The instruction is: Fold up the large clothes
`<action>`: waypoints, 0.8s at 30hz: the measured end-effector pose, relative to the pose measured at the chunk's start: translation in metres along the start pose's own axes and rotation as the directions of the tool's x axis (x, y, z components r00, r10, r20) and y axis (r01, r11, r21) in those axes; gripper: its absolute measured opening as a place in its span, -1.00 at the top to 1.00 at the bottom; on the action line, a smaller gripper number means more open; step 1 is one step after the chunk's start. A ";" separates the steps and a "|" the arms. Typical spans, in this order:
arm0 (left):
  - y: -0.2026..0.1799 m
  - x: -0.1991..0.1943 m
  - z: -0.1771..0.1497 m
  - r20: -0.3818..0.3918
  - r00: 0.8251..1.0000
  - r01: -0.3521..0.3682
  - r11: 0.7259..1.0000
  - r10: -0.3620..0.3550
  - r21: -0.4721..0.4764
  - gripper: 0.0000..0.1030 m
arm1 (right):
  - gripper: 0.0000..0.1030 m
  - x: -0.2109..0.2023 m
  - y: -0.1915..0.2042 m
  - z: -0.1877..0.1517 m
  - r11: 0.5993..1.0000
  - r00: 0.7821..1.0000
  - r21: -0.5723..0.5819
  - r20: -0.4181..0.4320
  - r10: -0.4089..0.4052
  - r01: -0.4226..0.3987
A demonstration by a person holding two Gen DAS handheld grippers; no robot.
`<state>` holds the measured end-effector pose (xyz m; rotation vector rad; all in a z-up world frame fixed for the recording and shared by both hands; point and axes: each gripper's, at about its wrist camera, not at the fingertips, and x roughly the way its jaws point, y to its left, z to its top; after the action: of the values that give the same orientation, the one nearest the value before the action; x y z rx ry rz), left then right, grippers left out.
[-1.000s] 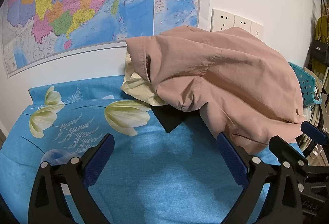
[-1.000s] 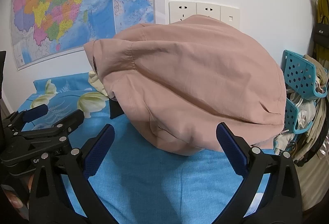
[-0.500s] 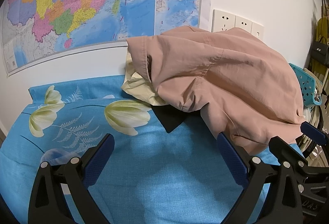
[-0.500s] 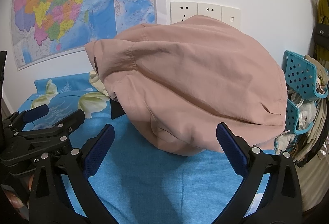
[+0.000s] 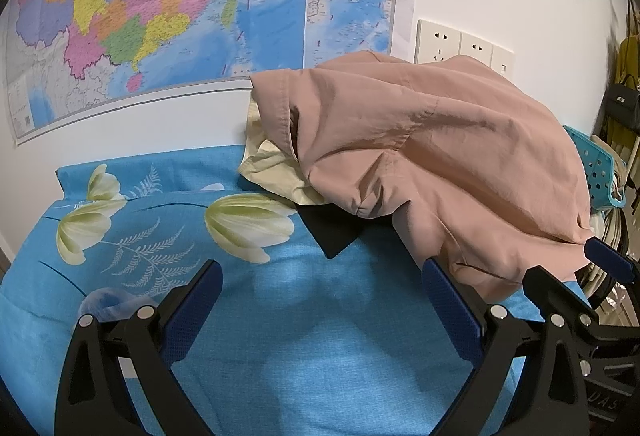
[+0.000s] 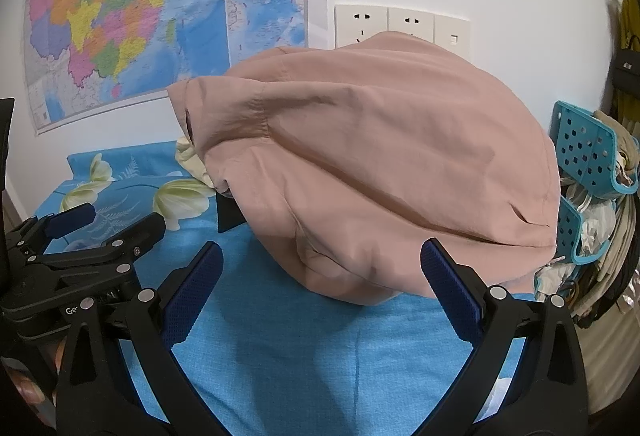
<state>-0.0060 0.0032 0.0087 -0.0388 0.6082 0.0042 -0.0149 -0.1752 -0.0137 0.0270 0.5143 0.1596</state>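
A large dusty-pink garment (image 5: 432, 155) (image 6: 380, 163) lies in a rumpled heap on top of a clothes pile against the wall, on a blue floral bedsheet (image 5: 280, 336) (image 6: 300, 356). Under it show a pale yellow garment (image 5: 272, 171) (image 6: 192, 159) and a black one (image 5: 332, 232) (image 6: 228, 213). My left gripper (image 5: 320, 300) is open over bare sheet, left of the pink hem. My right gripper (image 6: 320, 276) is open just in front of the pink heap, holding nothing. The right gripper's fingers (image 5: 560, 296) show at the right in the left wrist view; the left gripper's fingers (image 6: 80, 244) show at the left in the right wrist view.
A wall map (image 5: 180, 7) (image 6: 140, 19) and white wall sockets (image 5: 460, 43) (image 6: 400, 23) hang behind the pile. Teal perforated baskets (image 6: 588, 147) (image 5: 596, 163) with more laundry stand at the right, past the bed's edge. A dark bag (image 5: 620, 103) hangs far right.
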 end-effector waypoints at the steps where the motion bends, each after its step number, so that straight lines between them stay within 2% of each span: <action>1: 0.000 0.000 0.000 0.000 1.000 -0.001 1.000 0.001 -0.001 -0.87 | -0.89 -0.001 0.001 0.000 1.000 1.000 -0.002 0.002 0.002 -0.002; 24: 0.009 0.009 0.000 -0.012 1.000 0.003 1.000 -0.003 -0.014 -0.87 | -0.89 0.007 0.010 0.002 0.999 1.000 -0.043 0.020 0.013 -0.012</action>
<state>0.0012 0.0125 0.0028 -0.0532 0.6198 0.0049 -0.0089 -0.1640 -0.0147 -0.0104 0.4904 0.1822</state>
